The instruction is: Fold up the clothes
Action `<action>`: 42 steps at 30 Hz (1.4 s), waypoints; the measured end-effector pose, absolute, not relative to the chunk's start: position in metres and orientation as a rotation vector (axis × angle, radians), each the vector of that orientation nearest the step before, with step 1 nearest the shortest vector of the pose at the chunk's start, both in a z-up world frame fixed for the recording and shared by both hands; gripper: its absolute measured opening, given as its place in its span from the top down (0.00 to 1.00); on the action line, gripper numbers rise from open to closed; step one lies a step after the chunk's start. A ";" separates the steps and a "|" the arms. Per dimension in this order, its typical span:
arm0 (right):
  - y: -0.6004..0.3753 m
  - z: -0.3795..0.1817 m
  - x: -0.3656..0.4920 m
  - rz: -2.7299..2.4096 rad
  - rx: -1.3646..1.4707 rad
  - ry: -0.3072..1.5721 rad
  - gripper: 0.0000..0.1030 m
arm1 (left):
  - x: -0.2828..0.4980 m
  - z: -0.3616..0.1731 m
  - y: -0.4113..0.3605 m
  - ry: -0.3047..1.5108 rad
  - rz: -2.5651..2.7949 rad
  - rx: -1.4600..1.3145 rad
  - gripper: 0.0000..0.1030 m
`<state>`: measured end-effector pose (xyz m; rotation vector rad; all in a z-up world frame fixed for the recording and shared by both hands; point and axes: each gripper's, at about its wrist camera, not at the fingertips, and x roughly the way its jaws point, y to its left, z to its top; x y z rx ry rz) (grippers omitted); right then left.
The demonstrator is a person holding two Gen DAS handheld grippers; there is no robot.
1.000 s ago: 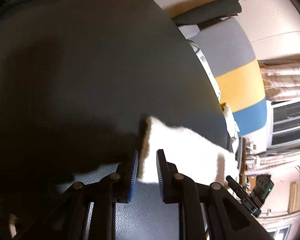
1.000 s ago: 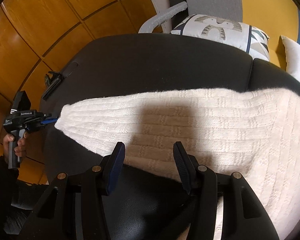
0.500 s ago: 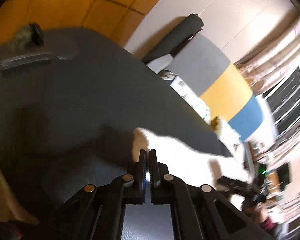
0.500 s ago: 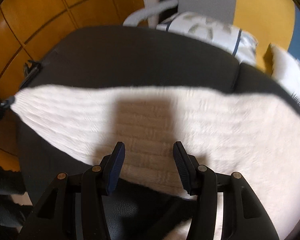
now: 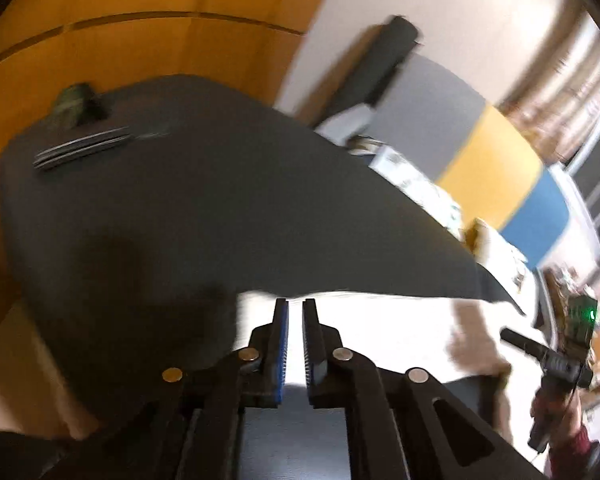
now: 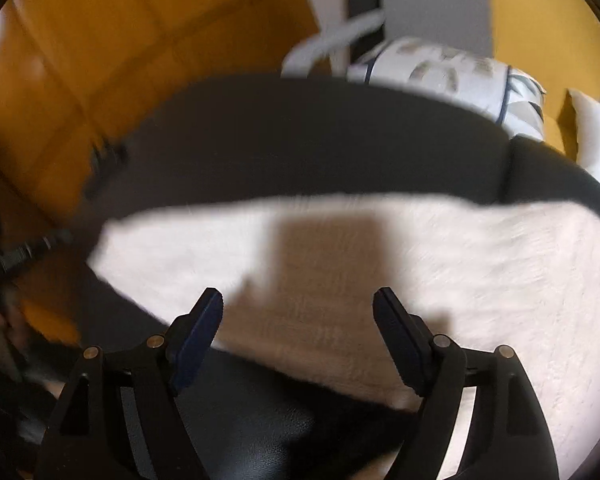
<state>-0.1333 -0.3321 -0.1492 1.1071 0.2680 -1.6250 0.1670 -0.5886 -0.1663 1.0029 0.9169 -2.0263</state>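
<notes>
Cream ribbed knit [image 6: 440, 264] on black leathery surface [image 6: 300, 140] | left gripper [image 5: 295, 308] jaws pinching knit edge | right gripper [image 6: 298, 300] jaws spread

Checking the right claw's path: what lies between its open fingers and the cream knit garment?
Nothing. In the right wrist view the right claw hangs open directly over the cream knit garment, casting its shadow there.

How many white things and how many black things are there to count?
White: 2 (knitted garment, patterned cushion)
Black: 3 (table, left gripper, right gripper)
Total: 5
</notes>
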 end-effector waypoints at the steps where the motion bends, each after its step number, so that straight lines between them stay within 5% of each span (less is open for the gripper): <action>1: -0.324 -0.142 -0.147 -1.639 1.116 0.203 0.22 | 0.161 -0.165 -0.588 0.900 -2.023 1.011 0.93; 5: -0.312 -0.137 -0.184 -1.701 1.151 0.140 0.22 | 0.143 -0.163 -0.586 0.849 -1.999 1.032 0.93; 13: -0.349 -0.190 -0.190 -1.816 1.139 0.465 0.21 | 0.154 -0.190 -0.596 0.828 -1.890 1.005 0.95; 17: -0.321 -0.173 -0.196 -1.747 1.176 0.346 0.24 | 0.137 -0.158 -0.584 0.789 -1.871 0.975 0.95; 28: -0.149 -0.160 -0.186 -1.948 1.174 0.536 0.24 | -0.042 -0.122 -0.394 0.846 -2.575 1.112 0.93; 34: -0.082 -0.170 -0.198 -2.065 1.236 0.429 0.24 | -0.120 -0.182 -0.328 0.569 -2.465 1.451 0.90; 42: -0.039 -0.182 -0.188 -2.113 1.219 0.284 0.23 | -0.127 -0.167 -0.306 0.360 -2.371 1.399 0.90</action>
